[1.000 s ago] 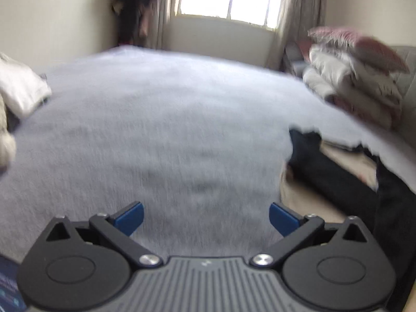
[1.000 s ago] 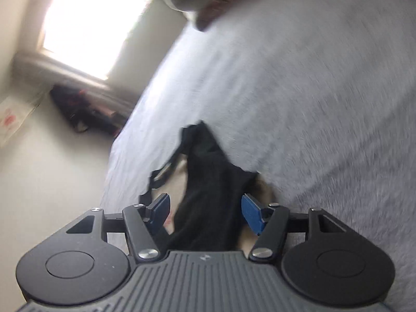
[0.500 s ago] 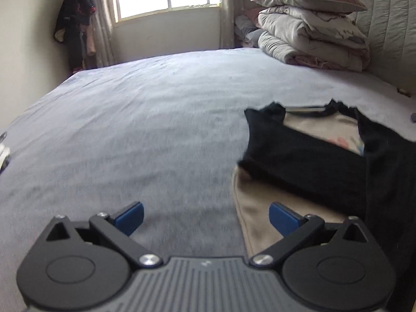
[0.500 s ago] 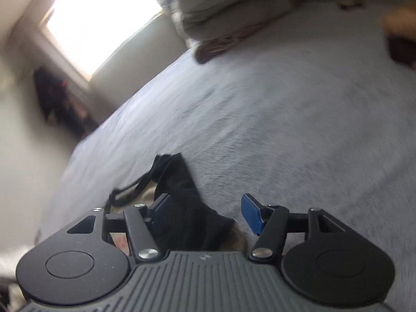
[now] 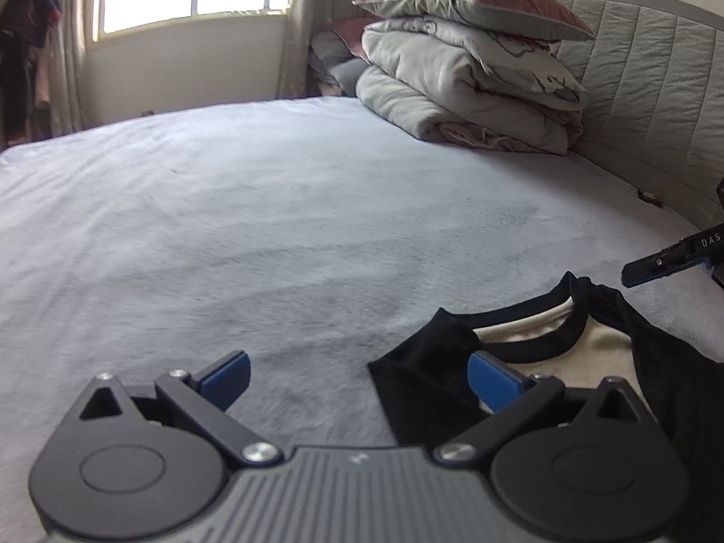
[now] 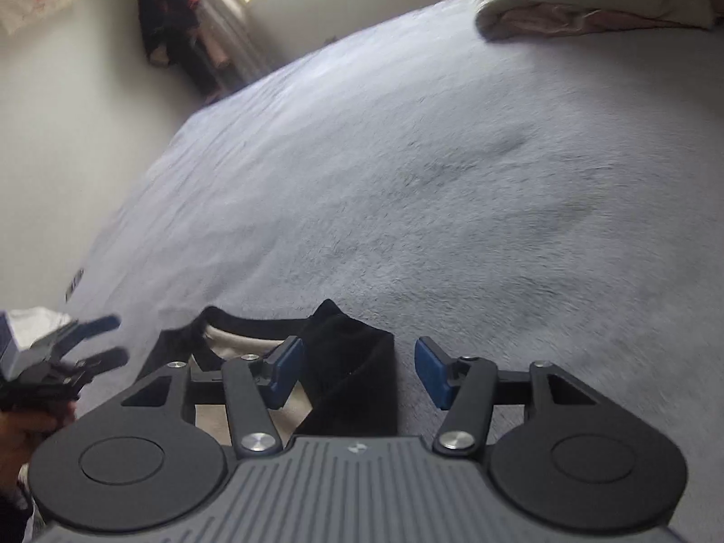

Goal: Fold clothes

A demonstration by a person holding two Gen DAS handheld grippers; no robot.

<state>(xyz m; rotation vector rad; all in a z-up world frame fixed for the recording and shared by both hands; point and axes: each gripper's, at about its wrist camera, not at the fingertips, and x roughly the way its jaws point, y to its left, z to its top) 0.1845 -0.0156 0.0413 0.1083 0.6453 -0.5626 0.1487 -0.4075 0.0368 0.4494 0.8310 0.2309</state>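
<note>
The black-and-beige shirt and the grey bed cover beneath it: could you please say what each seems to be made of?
The shirt looks like soft matte knit, probably cotton jersey: it folds limply, with a ribbed-looking black neckband. The bed cover looks like plush fleece: a fuzzy nap with darker brushed patches. Neither fibre is certain.
</note>
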